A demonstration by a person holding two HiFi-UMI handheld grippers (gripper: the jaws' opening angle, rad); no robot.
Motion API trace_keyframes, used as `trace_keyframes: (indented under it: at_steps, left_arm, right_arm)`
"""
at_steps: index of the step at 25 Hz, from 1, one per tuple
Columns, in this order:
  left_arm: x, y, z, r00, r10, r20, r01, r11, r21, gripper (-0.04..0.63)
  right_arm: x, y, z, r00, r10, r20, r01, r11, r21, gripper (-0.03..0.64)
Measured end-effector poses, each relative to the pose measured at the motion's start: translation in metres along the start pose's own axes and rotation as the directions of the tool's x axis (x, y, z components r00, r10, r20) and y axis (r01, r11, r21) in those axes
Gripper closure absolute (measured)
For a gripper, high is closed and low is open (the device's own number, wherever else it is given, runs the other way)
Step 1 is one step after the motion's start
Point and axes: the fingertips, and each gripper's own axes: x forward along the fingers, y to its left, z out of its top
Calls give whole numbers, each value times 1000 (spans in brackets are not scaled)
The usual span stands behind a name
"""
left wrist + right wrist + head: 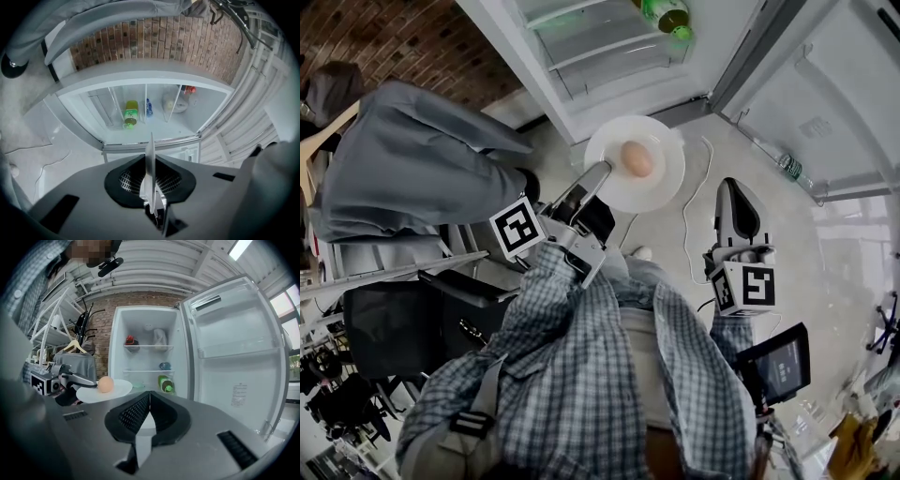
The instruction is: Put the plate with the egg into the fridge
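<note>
The fridge [145, 359] is standing open ahead. The left hand-held gripper [600, 172] is pinching the rim of the plate [661, 183] and carrying it, with the egg [636, 158], toward the opening. The right hand-held gripper [734, 190] is riding closed and empty. Next, the plate is probably going level onto a shelf [145, 371].

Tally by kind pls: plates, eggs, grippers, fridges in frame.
plate: 1
egg: 1
grippers: 2 (left gripper, right gripper)
fridge: 1
Total: 5
</note>
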Motion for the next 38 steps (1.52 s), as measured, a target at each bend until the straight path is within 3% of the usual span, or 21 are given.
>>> trace_keyframes:
  at_steps: [9,33,38]
  left_arm:
    - [8,3,10,1000,7,2,-7,1000,-15,557]
    - [80,8,90,998,-21,-51,20,1000,-24,557]
    - [79,12,106,999,-13,-30,12,1000,-28,557]
  right_arm:
    - [16,1,0,1000,6,-3,-6,1000,14,609]
    - [136,-1,36,1000,6,19,-6,999,-31,609]
    - [160,10,39,998,57,28,-55,997,-54,609]
